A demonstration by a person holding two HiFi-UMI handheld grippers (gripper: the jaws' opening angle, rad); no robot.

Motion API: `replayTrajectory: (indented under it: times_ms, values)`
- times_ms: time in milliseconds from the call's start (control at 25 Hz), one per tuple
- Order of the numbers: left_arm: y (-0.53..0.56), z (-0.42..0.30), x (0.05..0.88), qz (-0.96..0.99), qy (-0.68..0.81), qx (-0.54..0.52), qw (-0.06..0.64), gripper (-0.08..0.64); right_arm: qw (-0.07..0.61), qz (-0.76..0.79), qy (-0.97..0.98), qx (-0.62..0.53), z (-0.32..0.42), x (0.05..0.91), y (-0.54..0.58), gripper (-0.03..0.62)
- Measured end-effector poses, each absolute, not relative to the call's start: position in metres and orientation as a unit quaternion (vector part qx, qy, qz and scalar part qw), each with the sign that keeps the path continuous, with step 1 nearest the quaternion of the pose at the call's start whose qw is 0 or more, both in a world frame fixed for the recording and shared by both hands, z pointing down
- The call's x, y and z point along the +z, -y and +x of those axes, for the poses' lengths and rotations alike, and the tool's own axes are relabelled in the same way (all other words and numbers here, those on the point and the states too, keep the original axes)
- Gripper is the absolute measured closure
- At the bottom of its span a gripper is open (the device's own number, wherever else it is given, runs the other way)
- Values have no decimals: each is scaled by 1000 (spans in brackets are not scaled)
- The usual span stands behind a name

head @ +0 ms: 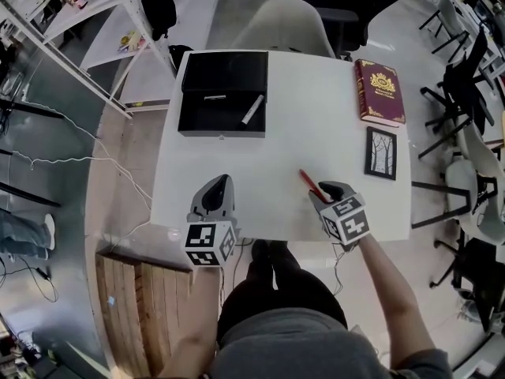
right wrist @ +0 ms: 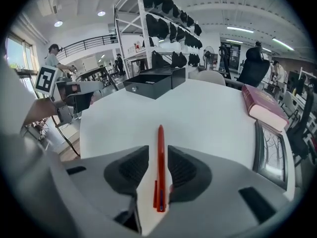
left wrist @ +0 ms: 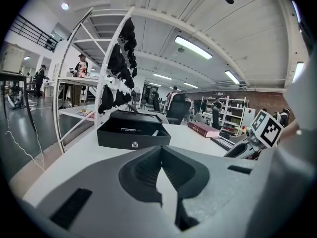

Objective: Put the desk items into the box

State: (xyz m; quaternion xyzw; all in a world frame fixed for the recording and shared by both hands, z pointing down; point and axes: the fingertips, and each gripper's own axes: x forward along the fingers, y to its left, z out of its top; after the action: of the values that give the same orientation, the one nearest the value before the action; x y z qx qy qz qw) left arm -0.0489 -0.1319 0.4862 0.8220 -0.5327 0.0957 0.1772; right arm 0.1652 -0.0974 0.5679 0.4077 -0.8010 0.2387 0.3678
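At the far left corner of the white table point(head: 276, 156), the black box point(head: 222, 129) is seen open, with 2 slim items already lying inside it. Nearer the person, the left gripper point(head: 221, 181) is held low over the table's near edge, its jaws brought together on nothing and pointed roughly toward the box. Further right, the red pen point(head: 308, 181) is found flat on the table, and the right gripper point(head: 326, 190) is set over its near end. The coming move is judged to turn on this fit: the pen's long axis runs straight along the line of the jaws, its tip pointing away from the gripper, so the right hand is plainly the nearer one, while the box lies well apart, up and to the left. In the right gripper view, the pen point(right wrist: 160, 167) is shown between jaws that stand apart. A strip of table is visible beside 1 pad, so no clamp is made yet, a detail the head view cannot give. Only the head view shows the box's contents. At the far right, a red book point(head: 379, 91) and a picture frame point(head: 382, 153) are left on the table.
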Motion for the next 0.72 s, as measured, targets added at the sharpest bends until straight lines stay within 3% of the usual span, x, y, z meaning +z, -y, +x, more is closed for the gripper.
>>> replayTrajectory:
  times_ms: [720]
  values:
    - [130, -51, 492, 809, 549, 98, 186, 554, 437, 381, 783, 227, 167, 583, 96, 511]
